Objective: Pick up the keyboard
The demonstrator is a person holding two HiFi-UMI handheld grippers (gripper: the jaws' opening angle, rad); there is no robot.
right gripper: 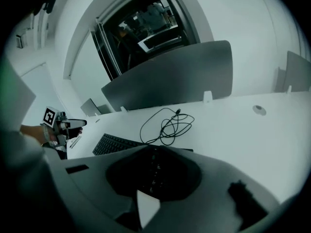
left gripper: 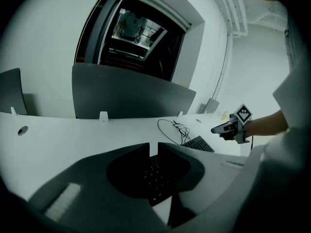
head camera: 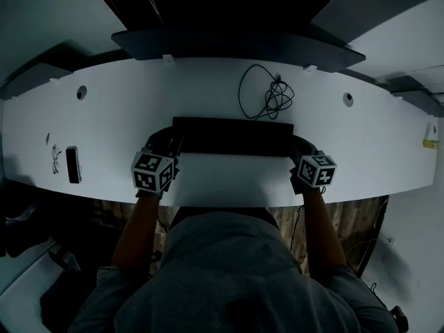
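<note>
Closest to the person, the left gripper (head camera: 168, 143) and the right gripper (head camera: 300, 146) hang low over the white bench (head camera: 222, 180), one at each short end of the keyboard (head camera: 232, 136). The keyboard lies flat on the bench, its long side facing the person, between the two grippers. The left gripper is open only a thin crack, with keys showing under the gap, and it holds nothing. The right gripper looks closed, tips together, and it holds nothing too. I think the job now is getting ready to grab. Both grippers look too narrow to fit round the keyboard's edge, so they should open wider first. Then each one should slide onto its own end, one jaw under and one on top, and squeeze gently. Lift both ends together so the keyboard stays level and does not tip. Just behind it lies a loose black cable (head camera: 267, 96). I cannot tell if it joins the keyboard, so lift slowly in case it tugs. Farthest back stands a dark divider (head camera: 236, 46).
</note>
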